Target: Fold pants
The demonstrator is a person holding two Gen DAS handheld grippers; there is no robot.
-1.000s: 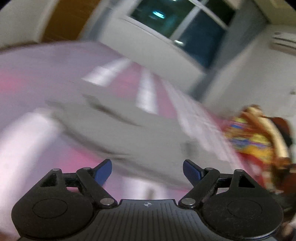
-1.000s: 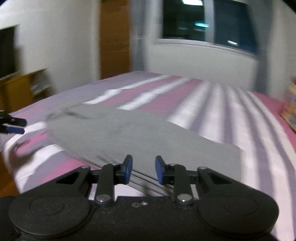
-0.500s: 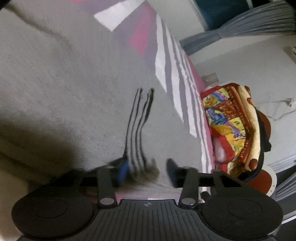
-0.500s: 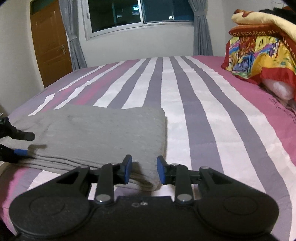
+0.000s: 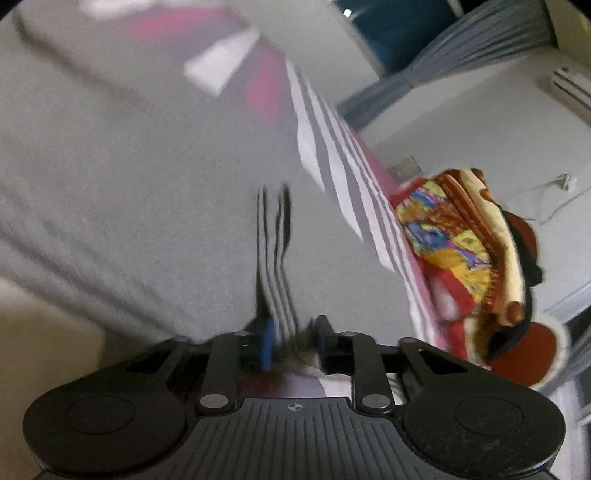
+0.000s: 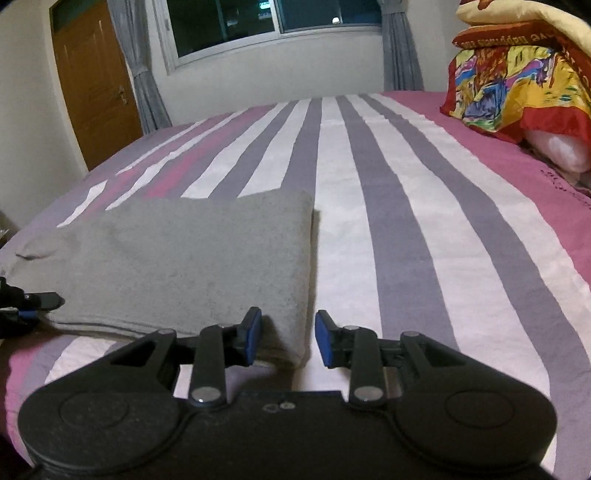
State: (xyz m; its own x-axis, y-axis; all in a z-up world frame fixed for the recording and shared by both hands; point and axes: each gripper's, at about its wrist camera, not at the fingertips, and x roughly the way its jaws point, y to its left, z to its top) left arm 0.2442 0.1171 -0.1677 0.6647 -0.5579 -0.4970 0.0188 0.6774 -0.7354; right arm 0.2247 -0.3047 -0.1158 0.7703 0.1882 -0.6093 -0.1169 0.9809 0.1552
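Note:
Grey pants [image 6: 184,258] lie folded in a flat rectangle on the striped bed sheet [image 6: 406,221]. In the left wrist view the pants [image 5: 147,184] fill the frame, blurred. My left gripper [image 5: 293,343] is shut on their near edge, where black and white side stripes [image 5: 273,258] run between the pads. The same gripper [image 6: 33,306] shows at the pants' near left edge in the right wrist view. My right gripper [image 6: 288,339] straddles the near right corner, its jaws narrowly apart. A strip of sheet shows beside the right pad.
A stack of bright red and yellow blankets [image 6: 517,81] and a pillow sits at the bed's right side, also seen as the blankets [image 5: 461,240]. A brown door [image 6: 96,81] and a dark window [image 6: 277,26] are beyond the bed. Striped sheet stretches right of the pants.
My left gripper came down from above the bed with its jaws wide and closed on the pants' striped edge. The right gripper swung right and lowered to the folded corner.

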